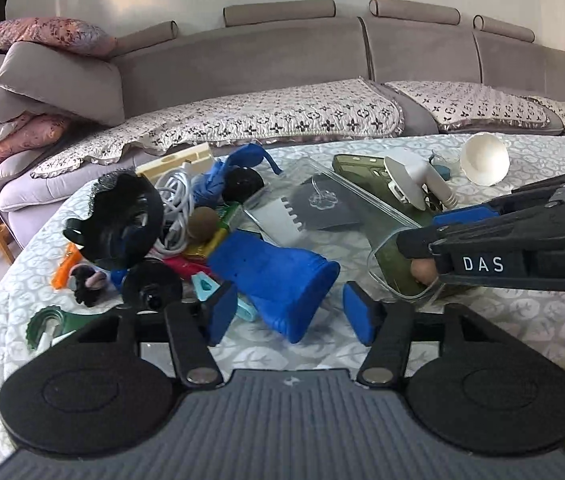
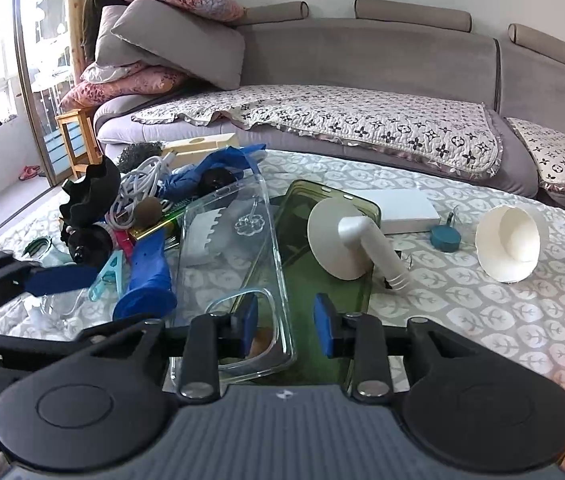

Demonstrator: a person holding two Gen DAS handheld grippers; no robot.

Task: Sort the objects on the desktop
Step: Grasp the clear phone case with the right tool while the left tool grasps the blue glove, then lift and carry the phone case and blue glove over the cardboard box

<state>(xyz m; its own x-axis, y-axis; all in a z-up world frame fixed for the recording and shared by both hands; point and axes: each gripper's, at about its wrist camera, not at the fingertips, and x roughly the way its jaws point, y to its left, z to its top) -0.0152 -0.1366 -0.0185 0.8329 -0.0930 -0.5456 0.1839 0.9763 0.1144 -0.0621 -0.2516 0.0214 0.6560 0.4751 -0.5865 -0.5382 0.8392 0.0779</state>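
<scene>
My left gripper (image 1: pixel 286 314) stands released, its 2 pads flanking the blue cylinder (image 1: pixel 278 276) at centre frame without touching. My right gripper (image 2: pixel 285 330), lower centre, straddles the clear phone case's (image 2: pixel 226 248) rim; grip unclear.

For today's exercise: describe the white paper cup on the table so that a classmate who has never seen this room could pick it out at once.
Start at the grey sofa and come forward to the table with the leaf-patterned cloth. Away from the cluttered pile, right of the white suction-disc fitting with a ribbed tube, the white paper cup lies on its side, open mouth facing the camera. It is the only cup and lies apart from its neighbours.
</scene>
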